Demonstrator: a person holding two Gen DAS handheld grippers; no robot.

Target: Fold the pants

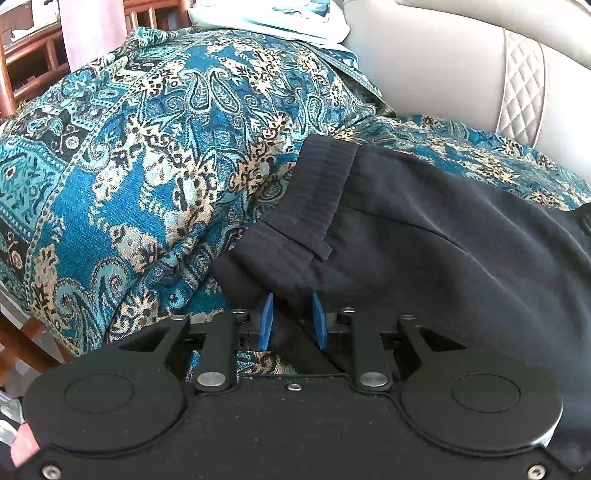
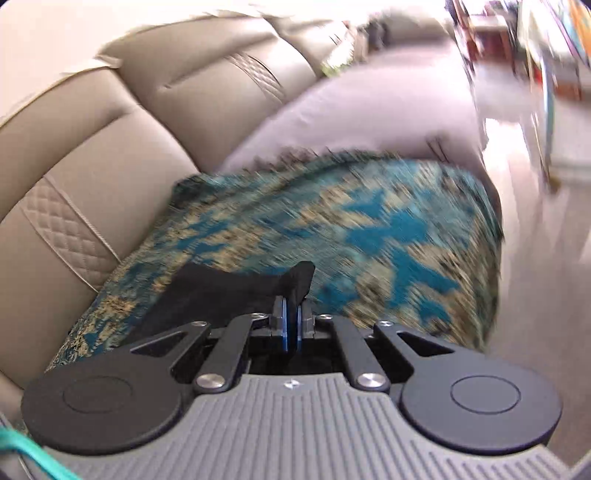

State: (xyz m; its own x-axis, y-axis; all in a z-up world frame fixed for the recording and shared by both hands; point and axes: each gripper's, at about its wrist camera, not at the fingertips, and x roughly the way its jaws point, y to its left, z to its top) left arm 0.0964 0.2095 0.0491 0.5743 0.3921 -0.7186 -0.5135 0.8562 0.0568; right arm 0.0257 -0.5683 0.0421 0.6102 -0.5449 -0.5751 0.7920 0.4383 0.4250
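Pants point(image 1: 424, 236), black, lie on a teal paisley throw point(image 1: 147, 155) spread over the seat of a beige leather sofa point(image 1: 443, 74). Ribbed waistband point(image 1: 325, 177) shows at the top of the bundle, with a belt loop hanging off its lower edge.

Left gripper point(image 1: 293, 317): blue pads point(image 1: 266, 317) stand apart, a fold of the dark cloth running into the gap between them; not pinched.

Right gripper point(image 2: 291, 325): pads pressed together on a corner of the pants point(image 2: 236, 291), the cloth sticking up just past the fingertips and trailing off to the left over the throw.

Right wrist view is heavily blurred; the throw's pattern smears into streaks. Sofa backrest has quilted diamond panels point(image 2: 70, 229). A pale cushion point(image 2: 369, 110) sits beyond the throw. Left view: light printed cloth point(image 1: 280, 18) at the far end of the throw, wooden chair frame point(image 1: 22, 55) upper left.
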